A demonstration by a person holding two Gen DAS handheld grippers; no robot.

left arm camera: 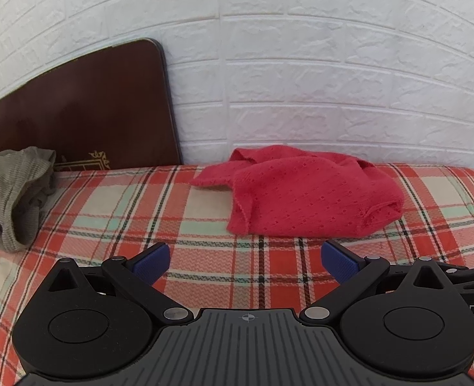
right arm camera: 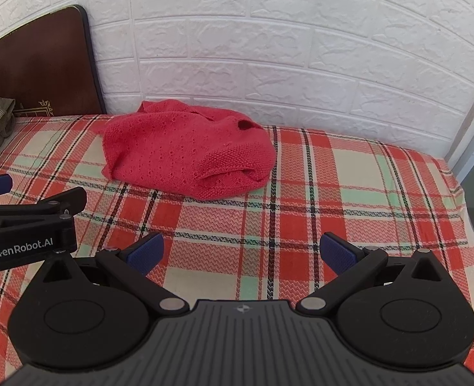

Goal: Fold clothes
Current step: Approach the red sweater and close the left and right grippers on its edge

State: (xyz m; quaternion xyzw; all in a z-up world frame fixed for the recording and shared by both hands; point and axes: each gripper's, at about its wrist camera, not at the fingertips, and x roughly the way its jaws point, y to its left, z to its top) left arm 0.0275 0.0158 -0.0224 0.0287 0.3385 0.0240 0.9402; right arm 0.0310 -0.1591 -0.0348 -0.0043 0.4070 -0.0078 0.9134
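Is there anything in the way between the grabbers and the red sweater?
Nothing visible. Only bare plaid bedsheet lies between the open left gripper, the open right gripper and the red knit sweater. The olive garment sits far left.

Setting: a home, most likely a bedroom or sleeping corner.
Surface: a bed-like platform is covered by a red, cream and green plaid sheet (right arm camera: 301, 225), draped over the right edge.
Wall: white embossed brick-pattern panelling (left arm camera: 333, 64) is seen directly behind.
Clothing: a red knitted garment (left arm camera: 304, 193) is heaped near the wall; an olive ribbed garment (left arm camera: 15, 199) is bunched at the far left.
Furnishing: a brown panel with gilt ornament (left arm camera: 76, 106) is leaned against the wall.
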